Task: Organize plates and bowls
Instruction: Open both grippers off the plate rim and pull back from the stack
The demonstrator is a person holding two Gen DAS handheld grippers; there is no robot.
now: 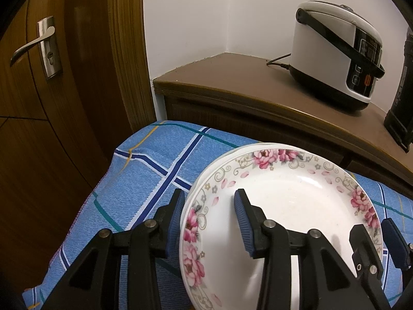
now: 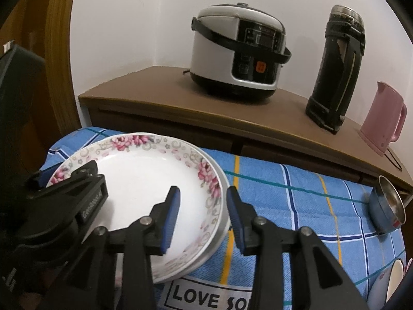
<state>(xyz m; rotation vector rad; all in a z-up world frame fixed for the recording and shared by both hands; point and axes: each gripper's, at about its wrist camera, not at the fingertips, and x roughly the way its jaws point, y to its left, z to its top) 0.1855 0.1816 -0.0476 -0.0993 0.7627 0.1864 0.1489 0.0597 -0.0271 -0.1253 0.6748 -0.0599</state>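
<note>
A white plate with pink flowers on its rim [image 1: 289, 196] lies on top of a second plate whose edge shows beneath it, on the blue checked cloth [image 1: 144, 170]. My left gripper [image 1: 209, 222] is open and straddles the stack's left rim, one finger outside, one over the plate. My right gripper [image 2: 202, 217] is open and straddles the stack's right rim [image 2: 219, 180] the same way. Each gripper shows in the other's view: the right gripper [image 1: 374, 245] at the far right, the left gripper [image 2: 69, 180] at the left.
A wooden cabinet [image 2: 258, 121] behind the table carries a rice cooker [image 2: 237, 51], a black thermos [image 2: 335, 69] and a pink kettle [image 2: 382, 118]. A steel bowl with a blue outside [image 2: 387, 206] lies tilted on the cloth at right. A wooden door [image 1: 51, 90] stands at left.
</note>
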